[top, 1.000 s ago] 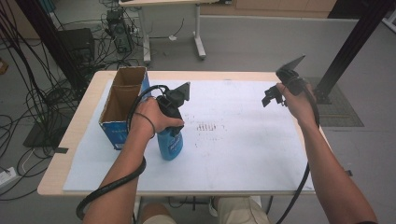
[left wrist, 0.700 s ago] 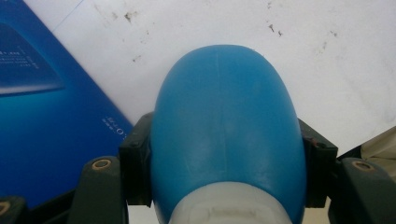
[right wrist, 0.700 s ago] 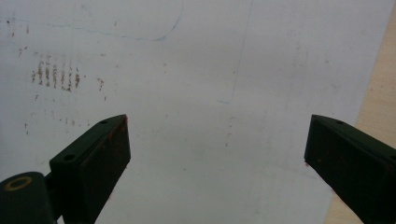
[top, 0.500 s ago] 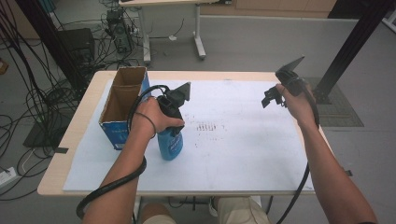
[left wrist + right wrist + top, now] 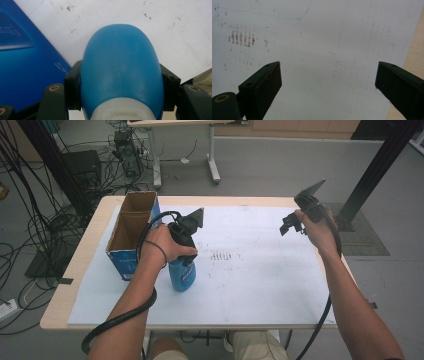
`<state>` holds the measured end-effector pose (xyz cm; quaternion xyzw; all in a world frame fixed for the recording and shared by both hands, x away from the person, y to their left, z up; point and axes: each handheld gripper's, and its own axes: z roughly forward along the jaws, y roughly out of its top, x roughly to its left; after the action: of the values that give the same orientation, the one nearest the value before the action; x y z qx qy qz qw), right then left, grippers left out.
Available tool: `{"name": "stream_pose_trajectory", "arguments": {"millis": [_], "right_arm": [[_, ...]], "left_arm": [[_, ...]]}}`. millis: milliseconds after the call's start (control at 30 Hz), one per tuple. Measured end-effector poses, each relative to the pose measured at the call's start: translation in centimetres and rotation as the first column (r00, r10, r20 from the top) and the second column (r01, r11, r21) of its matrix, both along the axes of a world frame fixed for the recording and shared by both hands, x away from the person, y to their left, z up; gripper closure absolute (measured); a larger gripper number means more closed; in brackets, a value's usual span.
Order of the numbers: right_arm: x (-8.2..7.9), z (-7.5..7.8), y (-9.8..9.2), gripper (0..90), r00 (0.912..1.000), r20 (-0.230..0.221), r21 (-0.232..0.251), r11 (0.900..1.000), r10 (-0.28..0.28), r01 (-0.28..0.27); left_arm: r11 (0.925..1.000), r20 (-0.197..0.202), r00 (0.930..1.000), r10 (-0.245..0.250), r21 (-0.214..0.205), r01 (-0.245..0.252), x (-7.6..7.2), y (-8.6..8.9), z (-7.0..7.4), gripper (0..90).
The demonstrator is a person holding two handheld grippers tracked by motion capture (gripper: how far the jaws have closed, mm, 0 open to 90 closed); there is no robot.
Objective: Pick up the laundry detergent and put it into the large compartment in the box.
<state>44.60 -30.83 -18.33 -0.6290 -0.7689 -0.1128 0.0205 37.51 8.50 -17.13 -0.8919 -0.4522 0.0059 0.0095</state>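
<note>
I am clamping my left gripper (image 5: pixel 186 251) down onto the blue bottle (image 5: pixel 182 274), standing near the table's (image 5: pixel 75 285) left edge beside the box (image 5: pixel 131 227). My right gripper (image 5: pixel 291 224) is hovering wide open near the right edge.

Blue bottle (image 5: pixel 182 275) — upright (beside box (image 5: pixel 131 234))

Your wooden table (image 5: pixel 75 285) carries a white sheet (image 5: pixel 260 285). On it: blue bottle (image 5: pixel 182 275), open cardboard box (image 5: pixel 131 237).
</note>
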Motion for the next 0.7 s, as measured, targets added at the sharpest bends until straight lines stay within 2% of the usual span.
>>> {"name": "stream_pose_trajectory", "arguments": {"millis": [700], "right_arm": [[-0.07, -0.16, 0.40, 6.5, 1.0000, 0.004, -0.004, 1.0000, 0.009, -0.009]], "left_arm": [[1.0000, 0.001, 1.0000, 0.000, -0.002, 0.000, -0.01, 0.05, 0.00, 37.7]]}}
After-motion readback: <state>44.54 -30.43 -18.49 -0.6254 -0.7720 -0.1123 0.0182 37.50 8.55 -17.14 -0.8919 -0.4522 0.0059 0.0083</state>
